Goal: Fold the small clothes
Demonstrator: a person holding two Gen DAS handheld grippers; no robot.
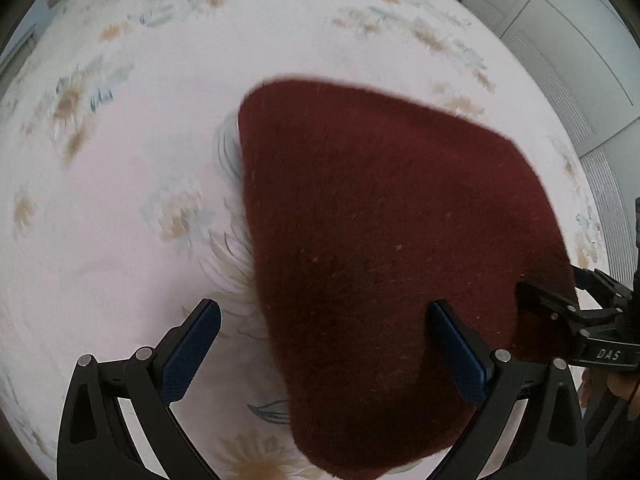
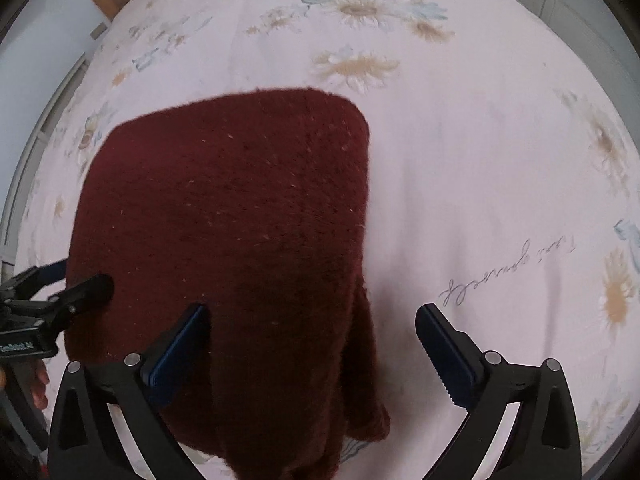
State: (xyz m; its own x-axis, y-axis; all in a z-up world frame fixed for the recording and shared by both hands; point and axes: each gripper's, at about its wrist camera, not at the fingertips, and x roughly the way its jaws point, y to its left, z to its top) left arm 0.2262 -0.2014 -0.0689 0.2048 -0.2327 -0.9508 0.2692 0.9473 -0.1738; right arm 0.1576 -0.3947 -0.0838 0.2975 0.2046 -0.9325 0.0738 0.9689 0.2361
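The dark red knit garment lies flat on the flowered bedsheet, already doubled over by the look of it, with a thicker bundle along its near right edge in the right wrist view. I judge it soft, fuzzy and light, floppy with no stiffness, so it will sag and drag unless I pinch through all layers at a corner or edge. My left gripper has its jaws spread wide, straddling the near left edge, nothing pinched. My right gripper is wide open too, the bundled edge between its blue pads but not pressed. I'd take the two near corners. Beyond the bed, pale cupboard doors.
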